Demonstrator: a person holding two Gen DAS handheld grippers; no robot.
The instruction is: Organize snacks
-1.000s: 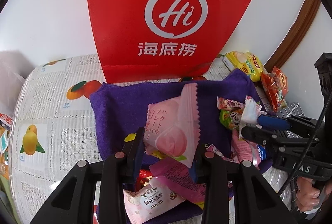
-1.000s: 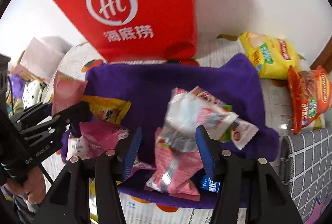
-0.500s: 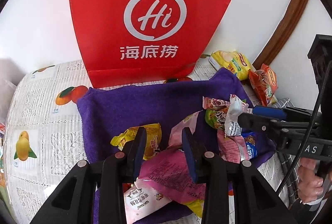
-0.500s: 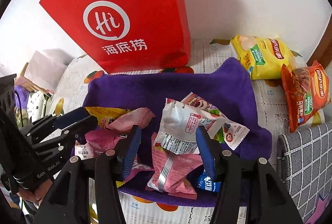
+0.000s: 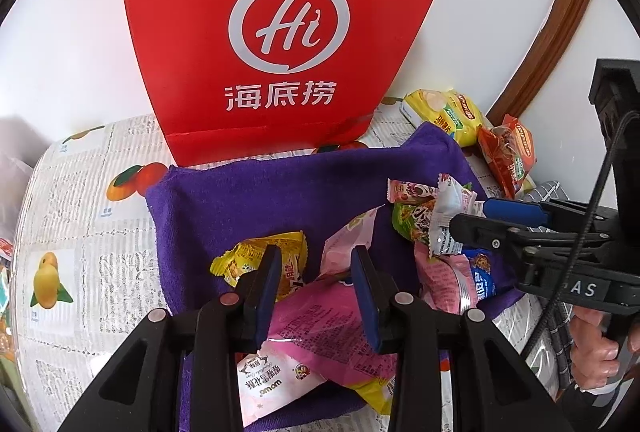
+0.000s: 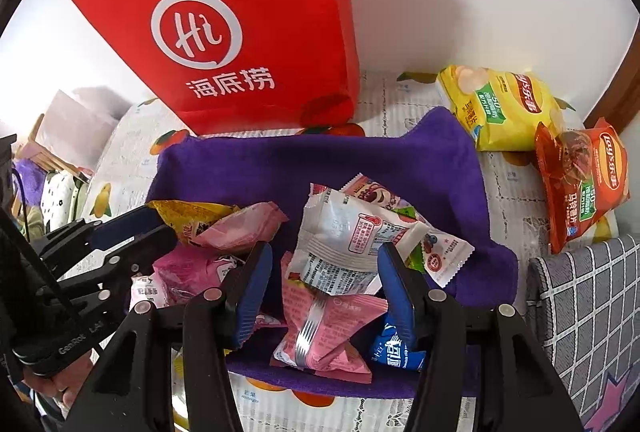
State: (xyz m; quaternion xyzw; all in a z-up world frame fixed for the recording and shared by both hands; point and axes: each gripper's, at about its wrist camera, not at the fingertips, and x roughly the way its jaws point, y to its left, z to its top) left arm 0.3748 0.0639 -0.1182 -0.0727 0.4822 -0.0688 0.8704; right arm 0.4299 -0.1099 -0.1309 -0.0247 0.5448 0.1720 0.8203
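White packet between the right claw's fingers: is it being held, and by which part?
Cannot be told: the white packet sits between the right gripper's parted fingers, contact unclear.

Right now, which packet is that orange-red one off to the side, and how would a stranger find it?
Start at the big red Haidilao paper bag standing against the wall, then follow the purple towel out past its right edge. Two Lay's chip bags lie there on the fruit-print tablecloth; yours is the orange-red Lay's bag, nearer than the yellow Lay's bag, beside the grey checked cushion.

Glossy plastic snack packets (image 6: 352,232) — fuzzy (matt) purple cloth (image 6: 320,159).
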